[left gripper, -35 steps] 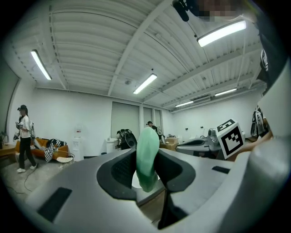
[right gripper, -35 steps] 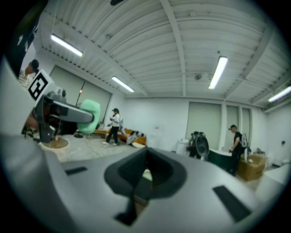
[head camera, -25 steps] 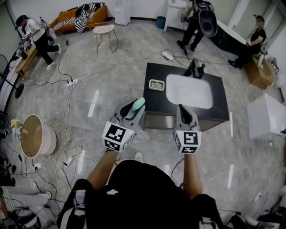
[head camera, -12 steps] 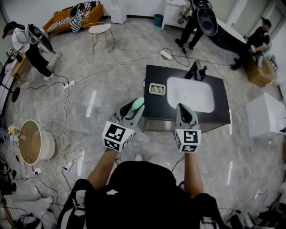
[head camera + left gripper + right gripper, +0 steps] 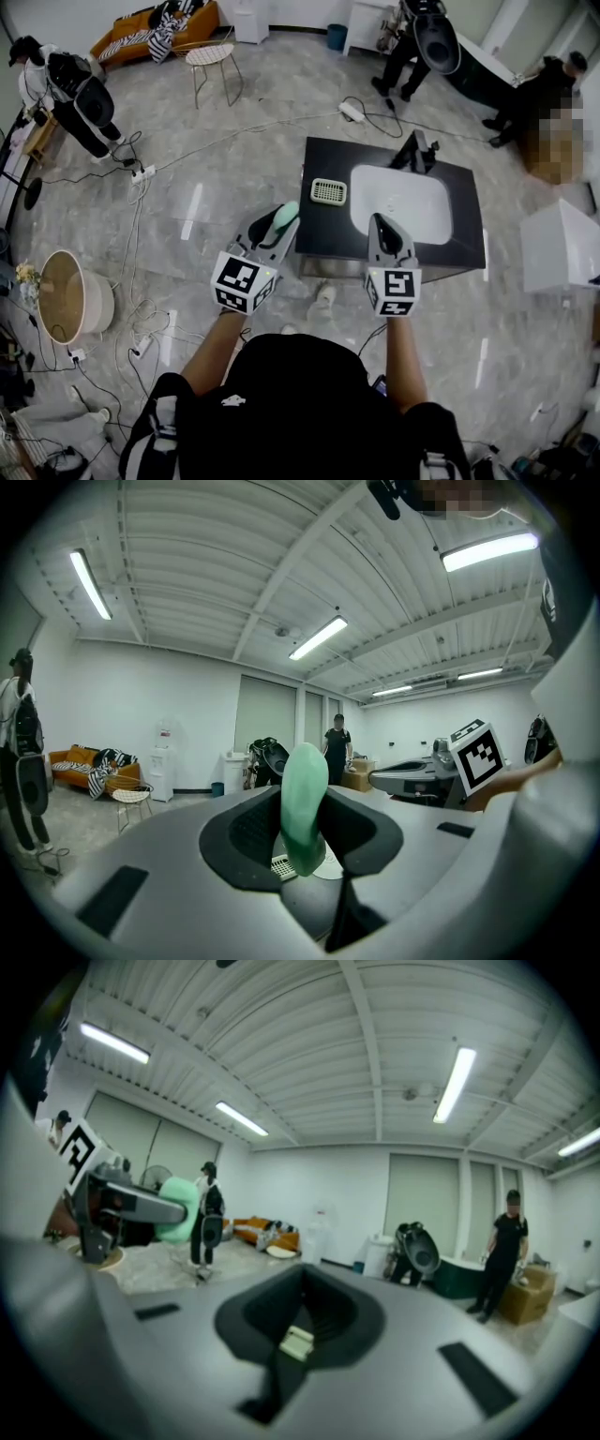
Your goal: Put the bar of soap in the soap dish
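- Left gripper (image 5: 279, 227): jaws clamped on the green bar of soap (image 5: 303, 803), which stands on edge, in the air just left of the dark counter (image 5: 323, 230).
- Right gripper (image 5: 383, 225): jaws together, holding nothing, at the counter's near edge.
- Soap dish (image 5: 328, 191): pale green, on the counter's left part, just left of the white sink (image 5: 398, 202), well apart from the soap.
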